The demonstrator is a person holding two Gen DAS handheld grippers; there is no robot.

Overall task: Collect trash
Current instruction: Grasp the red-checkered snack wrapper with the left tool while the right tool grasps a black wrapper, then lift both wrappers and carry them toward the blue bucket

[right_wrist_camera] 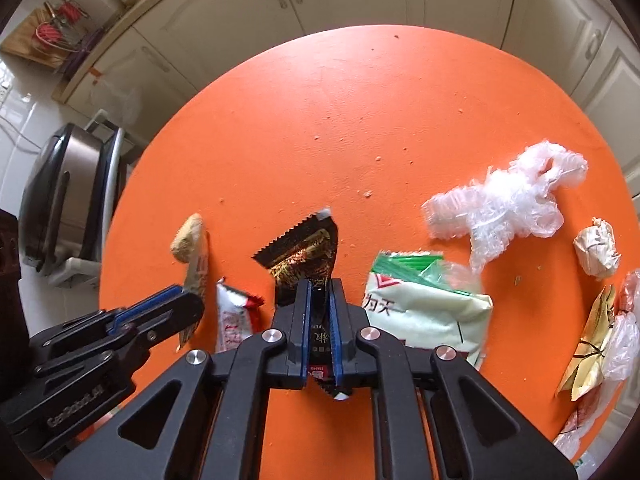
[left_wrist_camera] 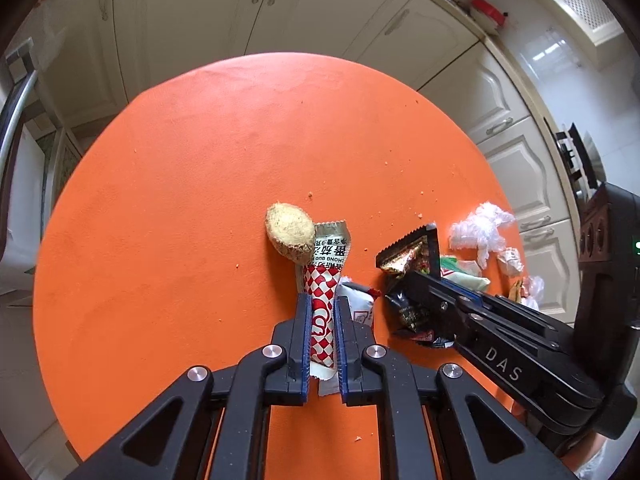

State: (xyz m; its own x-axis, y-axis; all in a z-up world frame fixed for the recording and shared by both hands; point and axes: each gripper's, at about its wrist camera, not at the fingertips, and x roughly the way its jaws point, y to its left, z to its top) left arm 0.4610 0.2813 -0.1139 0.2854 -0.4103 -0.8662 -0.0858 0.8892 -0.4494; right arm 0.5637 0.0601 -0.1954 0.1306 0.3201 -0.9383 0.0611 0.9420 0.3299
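I have the left claw (left_wrist_camera: 322,308) clamped on the red-checked wrapper (left_wrist_camera: 320,320), its long axis running straight out along the fingers, cookie (left_wrist_camera: 290,232) at the far tip. My right claw (right_wrist_camera: 320,304) pinches the black wrapper (right_wrist_camera: 304,256) likewise, both on the orange bench (right_wrist_camera: 360,120).

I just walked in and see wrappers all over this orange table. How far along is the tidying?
Early, it seems: no bin or collected pile is in view. In hand: the left claw is shut on the red-checked wrapper, the right claw on the black wrapper. Left on the orange table: the biscuit, small white packet, green-and-white bag, crumpled clear plastic, paper ball and crumbs.
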